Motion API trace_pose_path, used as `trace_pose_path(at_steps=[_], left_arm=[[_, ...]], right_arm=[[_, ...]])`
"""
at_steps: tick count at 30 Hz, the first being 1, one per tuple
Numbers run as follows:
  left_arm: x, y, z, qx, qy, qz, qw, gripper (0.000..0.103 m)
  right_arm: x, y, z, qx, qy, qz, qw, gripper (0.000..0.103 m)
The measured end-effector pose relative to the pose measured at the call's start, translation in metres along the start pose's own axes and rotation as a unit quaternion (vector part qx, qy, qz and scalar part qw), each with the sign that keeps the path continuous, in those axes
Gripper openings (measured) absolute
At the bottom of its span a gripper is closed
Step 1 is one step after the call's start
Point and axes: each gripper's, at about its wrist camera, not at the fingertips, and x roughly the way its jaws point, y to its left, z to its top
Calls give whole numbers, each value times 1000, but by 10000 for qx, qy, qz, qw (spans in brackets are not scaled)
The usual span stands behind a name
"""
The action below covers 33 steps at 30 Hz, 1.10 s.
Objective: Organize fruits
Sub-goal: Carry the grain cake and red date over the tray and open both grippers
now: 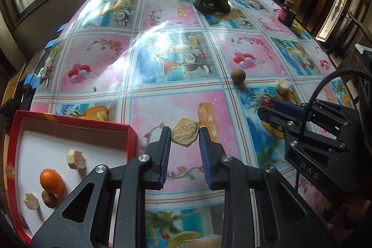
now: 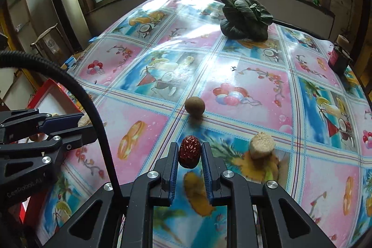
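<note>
Nearest the left wrist camera, the left gripper (image 1: pixel 184 137) pinches a pale, crumbly slice of fruit (image 1: pixel 184 134) between its blue pads, lifted clear of the tablecloth (image 1: pixel 176 76). Just left of it sits the red tray (image 1: pixel 129 135), holding an orange (image 1: pixel 51 181), a brown round fruit (image 1: pixel 49 199) touching it, and two more pale slices (image 1: pixel 75 159). The right gripper (image 2: pixel 190 152) is clamped on a dark red strawberry (image 2: pixel 189 151), held above the cloth. Just beyond, to its right, another pale chunk (image 2: pixel 261 146) rests on the cloth, and a brown kiwi-like ball (image 2: pixel 194 106) lies farther on. At the far side sit a leafy green vegetable (image 2: pixel 245 19) and a dark jar (image 2: pixel 338 57).
</note>
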Motion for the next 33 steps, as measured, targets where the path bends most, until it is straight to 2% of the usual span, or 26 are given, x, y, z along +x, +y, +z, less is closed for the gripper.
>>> trace_pose_path(at_steps=[5, 15, 33], left_arm=[[-9, 5, -19, -116, 5, 72, 9999, 24], [-34, 26, -46, -362, -149, 261, 9989, 24], [-68, 76, -75, -810, -386, 603, 9941, 24]], right_arm=[[-18, 22, -16, -13, -146, -51, 9999, 19], [-37, 55, -32, -107, -143, -63, 9998, 19], [-57, 110, -31, -670, -313, 74, 9972, 19]])
